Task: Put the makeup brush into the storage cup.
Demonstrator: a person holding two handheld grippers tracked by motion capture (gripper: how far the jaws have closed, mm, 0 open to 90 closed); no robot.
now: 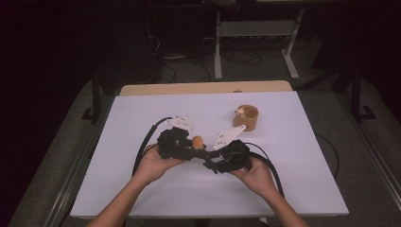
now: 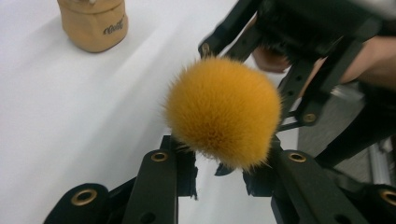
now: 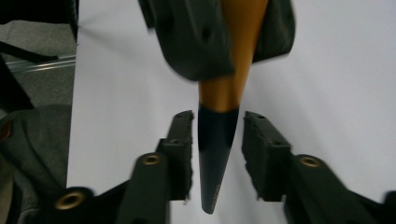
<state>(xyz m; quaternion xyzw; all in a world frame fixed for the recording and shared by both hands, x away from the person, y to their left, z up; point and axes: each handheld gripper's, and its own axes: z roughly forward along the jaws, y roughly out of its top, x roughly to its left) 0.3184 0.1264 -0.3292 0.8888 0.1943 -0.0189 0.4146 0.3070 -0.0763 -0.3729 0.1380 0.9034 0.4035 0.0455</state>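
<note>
A brush with a fluffy orange head [image 1: 197,141] and an orange handle ending in a dark pointed tip [image 3: 215,154] is held level above the white table between both hands. My left gripper [image 2: 219,163] is shut on the handle just behind the orange head [image 2: 224,109]; its jaws also show blurred at the top of the right gripper view, clamped on the handle [image 3: 196,42]. My right gripper [image 3: 217,126] is open, and its pads [image 3: 182,140] stand either side of the dark tip with a gap on each side. In the high view the two grippers [image 1: 189,150] [image 1: 213,163] face each other.
A tan cup [image 1: 247,117] with something small and pale in it stands on the white table top [image 1: 142,189] to the right and beyond the hands; it also appears in the left gripper view [image 2: 93,23]. Black cables trail from both grippers.
</note>
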